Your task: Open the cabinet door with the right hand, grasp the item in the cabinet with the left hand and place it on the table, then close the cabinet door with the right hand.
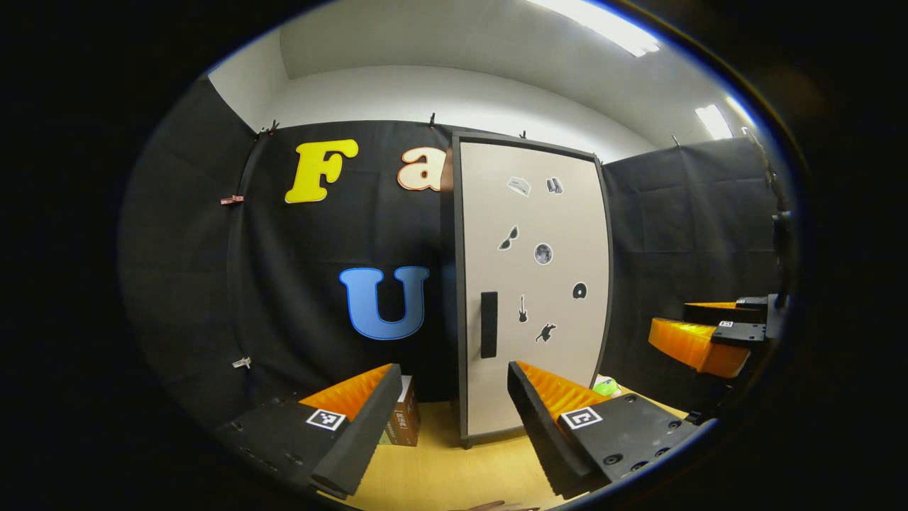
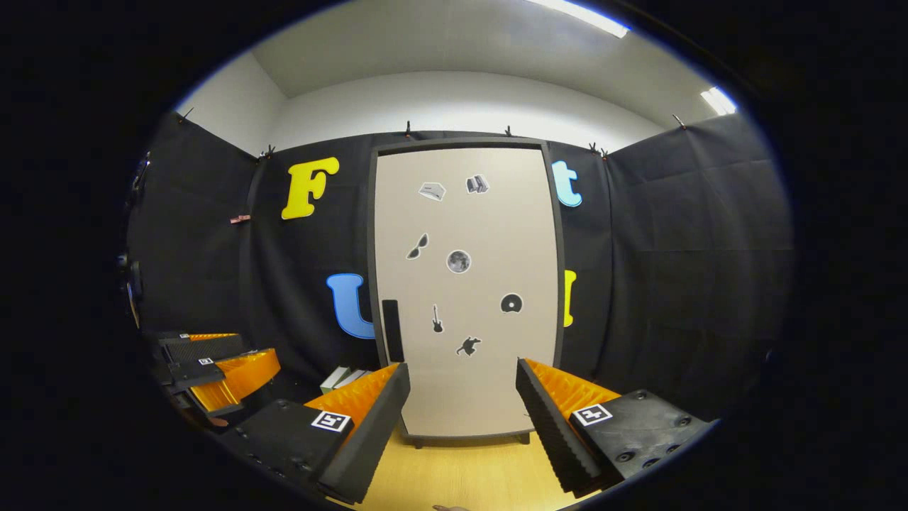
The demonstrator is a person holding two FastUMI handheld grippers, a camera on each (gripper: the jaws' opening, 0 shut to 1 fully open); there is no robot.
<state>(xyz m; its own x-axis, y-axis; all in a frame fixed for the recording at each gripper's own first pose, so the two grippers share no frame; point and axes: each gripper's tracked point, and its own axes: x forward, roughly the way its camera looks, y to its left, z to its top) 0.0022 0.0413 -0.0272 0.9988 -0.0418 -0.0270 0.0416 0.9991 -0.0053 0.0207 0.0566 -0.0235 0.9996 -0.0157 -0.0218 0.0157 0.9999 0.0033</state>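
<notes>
I had both grippers held up in front of the cabinet (image 2: pixel 464 291), which stood on the wooden table (image 2: pixel 461 475) against the booth wall. Its pale door (image 2: pixel 489 234) was flush in its dark frame, so I judged the first step, opening it with the right hand, had not begun. The item I was meant to fetch had to be inside; with the door closed I could not see it or say what it was.

The right gripper (image 2: pixel 461 419) faced the door almost square on, its jaws spread wide with nothing between them, well short of the panel. The dark vertical handle (image 2: pixel 391 330) sat low on the door's left edge, up and left of my right gripper's line. The left gripper (image 1: pixel 447 419) was likewise spread and empty, looking at the door from a slight angle, with the handle (image 1: pixel 489 324) just above the gap between its fingers.

A small box (image 1: pixel 404 415) stood on the table beside the cabinet's left side, and something green (image 1: pixel 606 387) lay near its right.

My reckoning for the next move: shift the right gripper left and forward until the handle lay between its fingers, close on it, then pull in an arc, since the hinges seemed to be on the right, keeping the left gripper out of the door's swing
</notes>
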